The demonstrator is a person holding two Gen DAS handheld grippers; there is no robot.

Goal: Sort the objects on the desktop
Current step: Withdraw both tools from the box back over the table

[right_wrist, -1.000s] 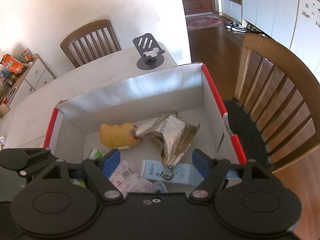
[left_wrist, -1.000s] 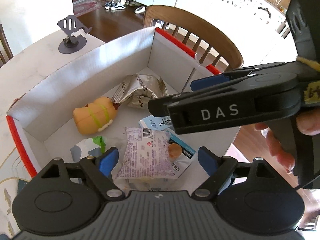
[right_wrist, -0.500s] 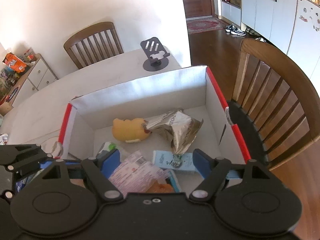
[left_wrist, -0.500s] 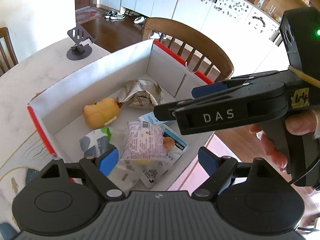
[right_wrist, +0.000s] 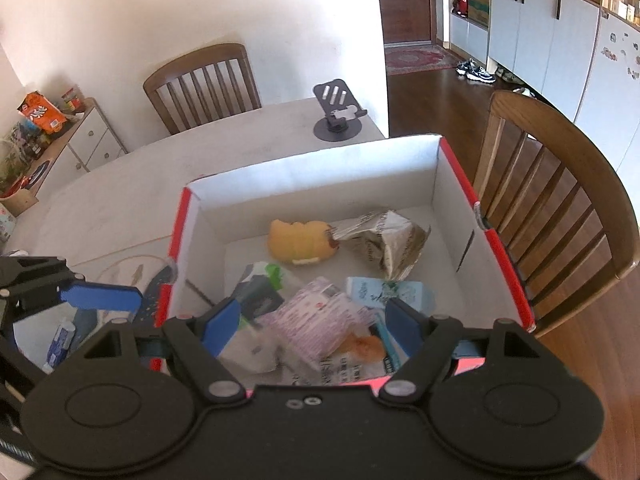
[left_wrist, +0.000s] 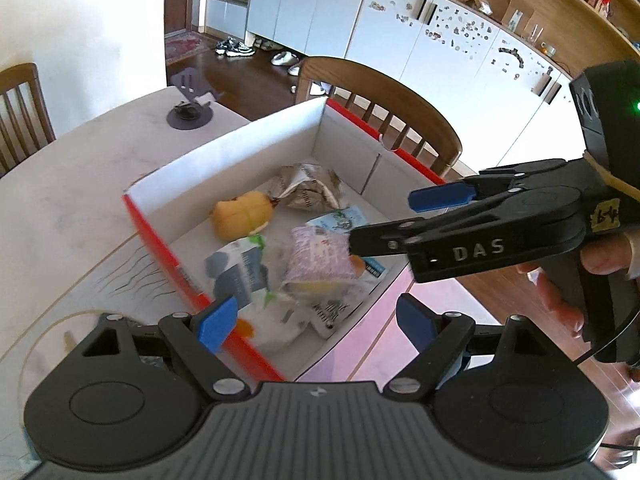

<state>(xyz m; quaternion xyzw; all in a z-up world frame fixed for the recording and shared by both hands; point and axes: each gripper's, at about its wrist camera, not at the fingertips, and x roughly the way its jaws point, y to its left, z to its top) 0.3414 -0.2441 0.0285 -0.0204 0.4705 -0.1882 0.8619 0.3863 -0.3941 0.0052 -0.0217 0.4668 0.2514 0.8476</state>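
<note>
Fingers, left: my left gripper [left_wrist: 318, 322] has its two blue pads [left_wrist: 218, 322] wide apart, with nothing between them; they hang above the near corner of the box.
Fingers, right: my right gripper [right_wrist: 316, 322] is also spread apart and holds nothing; in the left wrist view it reaches in from the right side, above the box.
Purple packet: the purple snack packet [left_wrist: 320, 258] lies inside the box near its front wall, on top of other wrappers. In the right wrist view it [right_wrist: 320, 320] shows between my two pads but lower than them, not touched. In the left wrist view it is ahead of my left pads, and the tip of the right gripper partly covers its right edge.
Other wrappers: a white and dark pouch with green corner [right_wrist: 258, 290] lies just left of the purple packet; a light blue packet [right_wrist: 384, 292] lies to its right, partly under it.
Box: the white cardboard box with red rim [right_wrist: 454, 168] stands on the table [left_wrist: 60, 208], close to the table edge.
Further in the box: a yellow toy hot dog [right_wrist: 302, 240] touches a crumpled silver bag [right_wrist: 386, 240], both near the back wall.
Far: a dark phone stand [right_wrist: 338, 114] is on the table behind the box, well apart; a wooden chair [right_wrist: 560, 200] stands beside the box on the right.
</note>
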